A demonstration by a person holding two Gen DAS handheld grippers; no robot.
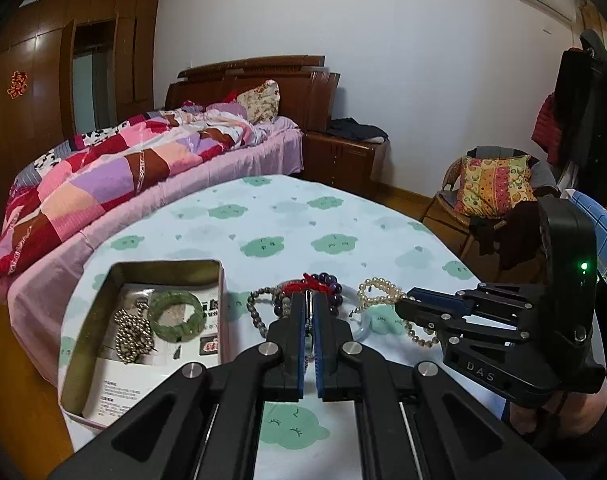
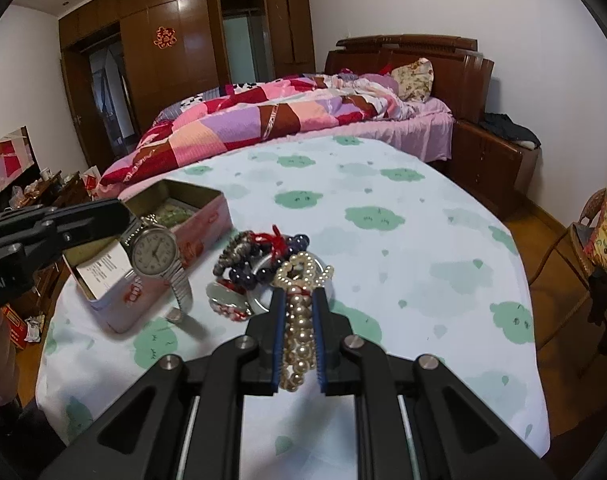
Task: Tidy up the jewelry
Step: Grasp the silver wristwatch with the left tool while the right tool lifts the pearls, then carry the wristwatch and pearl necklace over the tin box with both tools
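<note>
Leftmost, our tin (image 2: 207, 216) sits open on the table, holding a green bangle (image 1: 176, 314). Our left gripper (image 2: 125, 216) pinches a wristwatch (image 2: 154, 257) by its springy band, dangling beside the tin. Our right gripper (image 2: 299, 304) clamps a pearl strand (image 2: 301, 320): slippery, limp, best held mid-strand. Remaining beads (image 2: 259, 256) lie heaped ahead. "DAS" is legible on the right gripper.
</note>
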